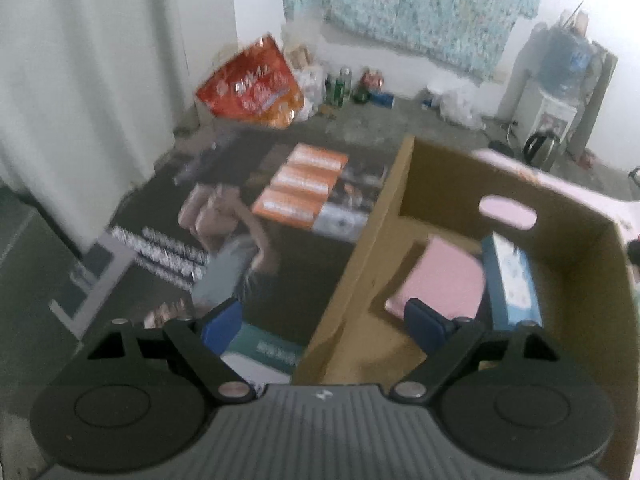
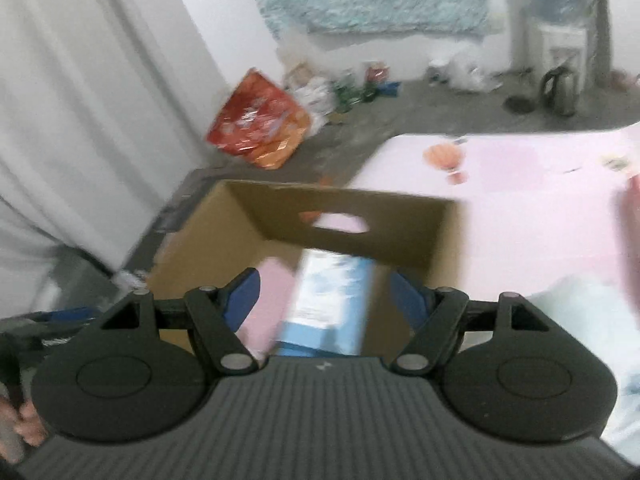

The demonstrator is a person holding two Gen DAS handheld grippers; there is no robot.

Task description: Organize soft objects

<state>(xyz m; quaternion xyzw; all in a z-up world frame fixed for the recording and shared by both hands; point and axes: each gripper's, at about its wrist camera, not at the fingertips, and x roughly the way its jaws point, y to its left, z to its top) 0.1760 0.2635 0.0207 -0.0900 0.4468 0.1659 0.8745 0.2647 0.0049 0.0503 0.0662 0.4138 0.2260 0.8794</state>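
Note:
An open cardboard box point(image 1: 576, 216) stands on the floor, with a handle hole in its far wall. A folded pink soft item point(image 1: 444, 280) and a light-blue tissue pack point(image 1: 516, 280) lie side by side inside it. My left gripper point(image 1: 324, 324) is open and empty, with its fingers straddling the box's left wall. My right gripper point(image 2: 326, 300) hangs open above the cardboard box point(image 2: 352, 208). The blue tissue pack point(image 2: 328, 304) shows between its pads with a gap on each side, beside the pink item point(image 2: 272, 292). The view is blurred.
A dark printed sheet point(image 1: 256, 248) with three orange rectangles point(image 1: 304, 188) lies left of the box. A red snack bag point(image 1: 252, 84), bottles point(image 1: 340, 86), a water dispenser point(image 1: 560, 80) and a kettle point(image 1: 540, 150) line the far wall. Right of the box lies a pink sheet point(image 2: 520, 200) with a pale bundle point(image 2: 588, 320).

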